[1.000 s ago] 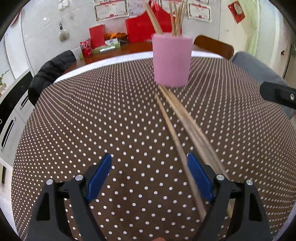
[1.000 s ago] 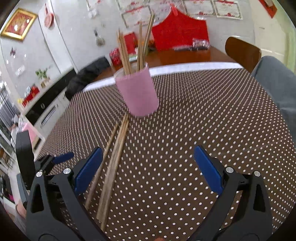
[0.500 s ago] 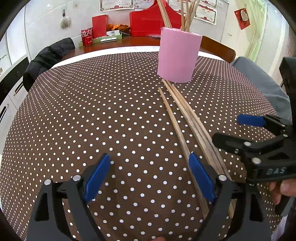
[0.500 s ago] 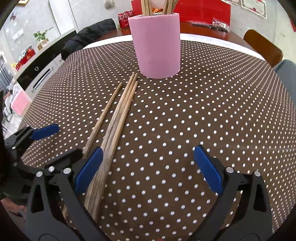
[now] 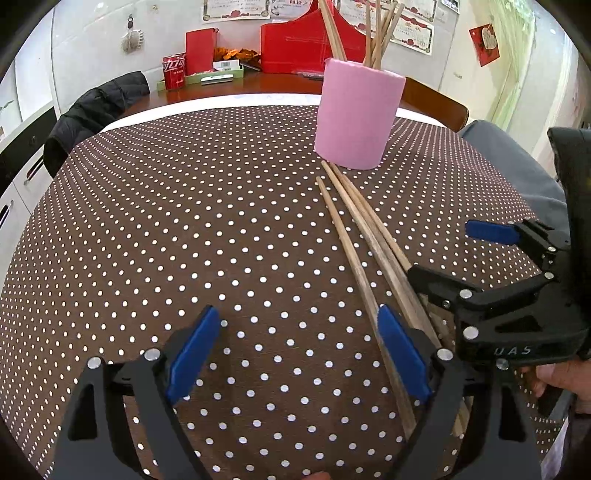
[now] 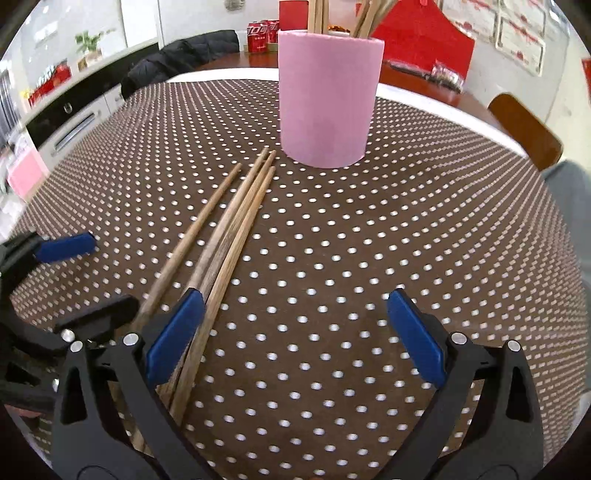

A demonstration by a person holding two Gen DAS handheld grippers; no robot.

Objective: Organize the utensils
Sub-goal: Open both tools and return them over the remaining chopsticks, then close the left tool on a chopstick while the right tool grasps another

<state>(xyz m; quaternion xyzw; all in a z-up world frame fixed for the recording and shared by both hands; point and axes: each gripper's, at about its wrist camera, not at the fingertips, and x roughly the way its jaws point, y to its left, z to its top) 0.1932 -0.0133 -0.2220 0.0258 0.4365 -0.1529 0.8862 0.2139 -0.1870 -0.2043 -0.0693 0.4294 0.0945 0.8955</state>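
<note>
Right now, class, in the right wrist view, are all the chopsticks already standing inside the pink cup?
No. Four chopsticks lie flat on the dotted tablecloth before the pink cup, which holds others.

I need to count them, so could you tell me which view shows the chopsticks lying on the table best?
The right wrist view: four loose chopsticks with separate tips. The left wrist view shows them bunched together.

Four loose wooden chopsticks (image 6: 229,225) lie on the tablecloth at centre frame, and one pink holder (image 6: 327,96) stands at upper centre with several more chopsticks inside, too cropped to count. Two red soda cans (image 6: 263,35) sit at the top.
</note>
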